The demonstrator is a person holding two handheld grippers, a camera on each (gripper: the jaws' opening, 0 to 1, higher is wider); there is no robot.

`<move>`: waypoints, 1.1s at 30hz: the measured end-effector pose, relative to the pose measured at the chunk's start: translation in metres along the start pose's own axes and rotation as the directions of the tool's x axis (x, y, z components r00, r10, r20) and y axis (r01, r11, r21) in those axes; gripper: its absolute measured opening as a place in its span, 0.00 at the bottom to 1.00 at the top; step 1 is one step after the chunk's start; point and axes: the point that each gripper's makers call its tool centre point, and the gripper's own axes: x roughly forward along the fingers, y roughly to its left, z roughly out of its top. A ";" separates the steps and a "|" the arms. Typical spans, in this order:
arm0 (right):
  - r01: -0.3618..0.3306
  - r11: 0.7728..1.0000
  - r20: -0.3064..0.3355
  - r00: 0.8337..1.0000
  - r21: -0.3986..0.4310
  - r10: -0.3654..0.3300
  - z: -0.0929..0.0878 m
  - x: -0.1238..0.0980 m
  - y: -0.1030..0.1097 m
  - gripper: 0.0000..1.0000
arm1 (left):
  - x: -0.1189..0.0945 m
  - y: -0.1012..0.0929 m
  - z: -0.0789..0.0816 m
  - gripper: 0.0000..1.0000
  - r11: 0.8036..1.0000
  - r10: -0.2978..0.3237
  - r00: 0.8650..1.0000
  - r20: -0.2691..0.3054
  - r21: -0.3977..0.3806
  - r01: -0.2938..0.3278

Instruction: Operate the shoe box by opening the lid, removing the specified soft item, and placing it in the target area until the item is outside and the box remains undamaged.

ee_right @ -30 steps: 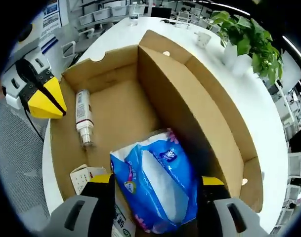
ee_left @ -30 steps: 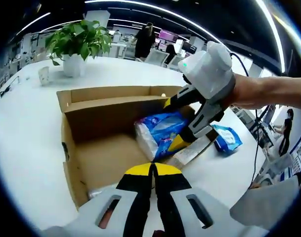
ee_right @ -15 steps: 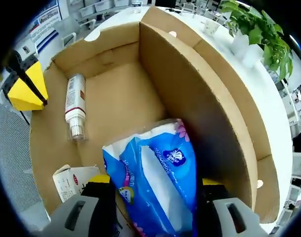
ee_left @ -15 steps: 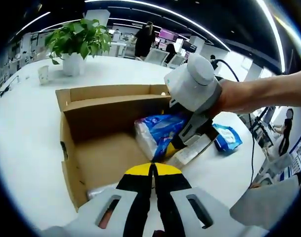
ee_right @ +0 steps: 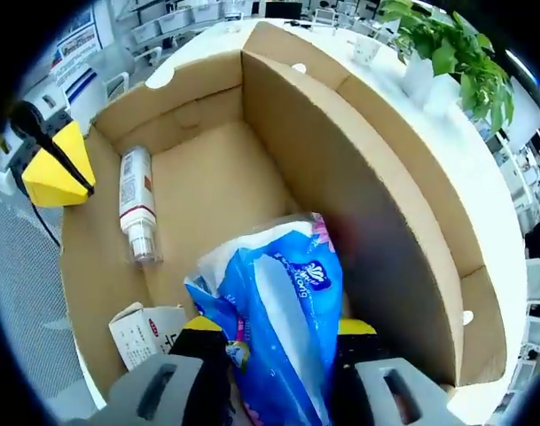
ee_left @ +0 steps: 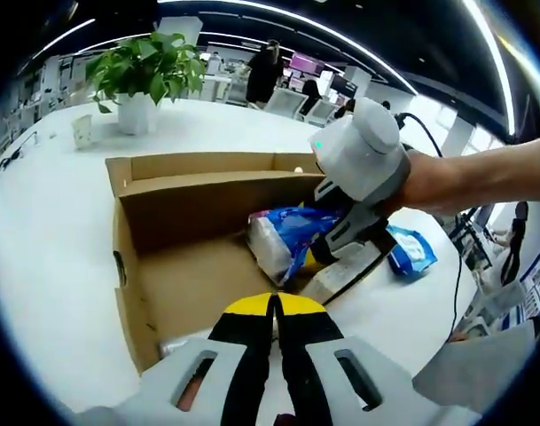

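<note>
The open cardboard shoe box [ee_left: 128, 266] lies on a white table, its lid [ee_right: 358, 204] standing up along the far side. A blue and white soft tissue pack [ee_right: 283, 311] sits at one end of the box, crumpled between my right gripper's [ee_right: 278, 330] jaws, which are shut on it. In the left gripper view the right gripper [ee_left: 332, 240] reaches in from the right onto the tissue pack [ee_left: 283, 235]. My left gripper [ee_left: 274, 306] is shut, holds nothing and hovers over the box's near end; its yellow tip [ee_right: 57, 164] hangs by the box wall.
Inside the box lie a white bottle [ee_right: 135, 206] and a small white carton [ee_right: 150, 330]. A second blue pack [ee_left: 410, 251] rests on the table right of the box. A potted plant [ee_left: 145, 67] and a paper cup [ee_left: 82, 130] stand beyond it.
My right jaws have drawn closer together and now pinch the tissue pack, which has puckered and tipped up. The left gripper has hardly moved.
</note>
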 end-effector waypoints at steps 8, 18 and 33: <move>0.019 1.000 0.022 1.000 0.000 -0.019 0.002 -0.010 0.004 0.33 | -0.001 -0.003 0.001 0.00 1.000 -0.002 1.000 0.001 0.012 0.002; 0.045 0.999 0.065 0.997 0.007 -0.045 0.014 -0.026 0.004 0.33 | -0.003 -0.006 0.000 0.00 1.000 -0.006 1.000 0.003 0.028 0.006; 0.087 0.996 0.159 0.983 0.037 -0.092 0.031 -0.059 0.004 0.33 | -0.003 -0.012 0.001 0.00 0.998 -0.020 1.000 0.003 0.051 0.020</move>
